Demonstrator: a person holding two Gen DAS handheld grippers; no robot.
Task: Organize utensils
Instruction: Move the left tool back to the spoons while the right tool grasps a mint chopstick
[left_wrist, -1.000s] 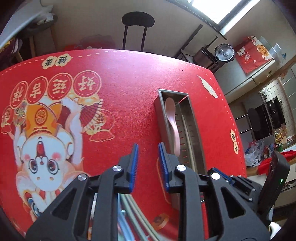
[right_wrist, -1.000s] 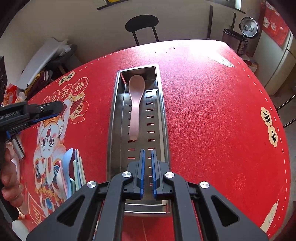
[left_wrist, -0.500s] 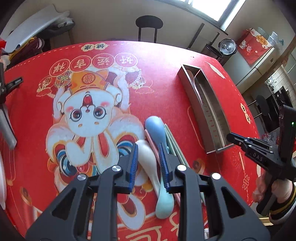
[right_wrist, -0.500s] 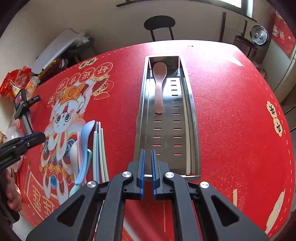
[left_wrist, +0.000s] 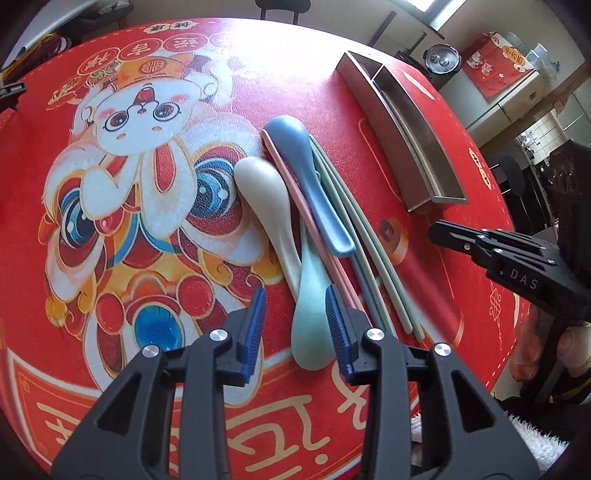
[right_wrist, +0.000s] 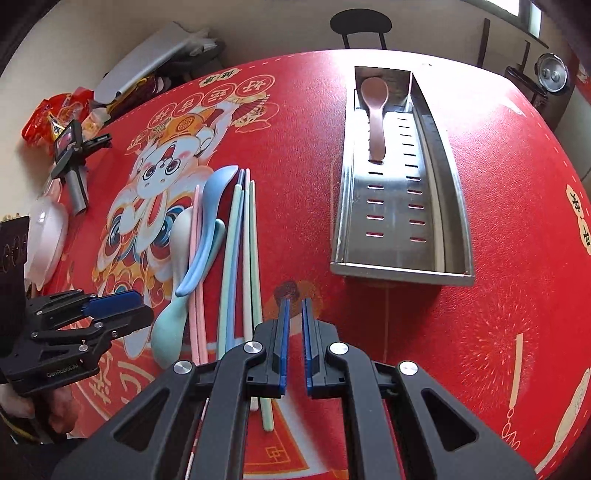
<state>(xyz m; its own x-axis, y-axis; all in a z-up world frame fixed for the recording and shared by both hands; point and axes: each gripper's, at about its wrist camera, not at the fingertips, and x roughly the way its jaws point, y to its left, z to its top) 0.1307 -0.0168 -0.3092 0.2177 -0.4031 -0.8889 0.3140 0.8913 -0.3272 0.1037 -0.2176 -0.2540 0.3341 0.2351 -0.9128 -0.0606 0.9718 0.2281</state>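
Loose utensils lie in a pile on the red tablecloth: a blue spoon (left_wrist: 306, 173), a cream spoon (left_wrist: 262, 192), a mint spoon (left_wrist: 310, 325), pink chopsticks (left_wrist: 295, 192) and green chopsticks (left_wrist: 365, 236). My left gripper (left_wrist: 295, 295) hovers low over the pile. Its jaws are opening, with the mint spoon's bowl lying between them, and the pads do not press on it. The steel tray (right_wrist: 399, 266) holds a pink spoon (right_wrist: 375, 110) and a white chopstick (right_wrist: 437, 229). My right gripper (right_wrist: 295, 302) is shut and empty, between the chopsticks (right_wrist: 236, 240) and the tray's near end.
A white bowl (right_wrist: 44, 236) and a black clamp stand (right_wrist: 72, 155) sit at the table's left edge, with snack bags (right_wrist: 55, 114) behind them. A black chair (right_wrist: 360, 22) stands past the far edge. A person's hand holds each gripper.
My left gripper swung from above the tray over to the utensil pile, came down, and its jaws widened. My right gripper drew back from the tray toward the table's near side.
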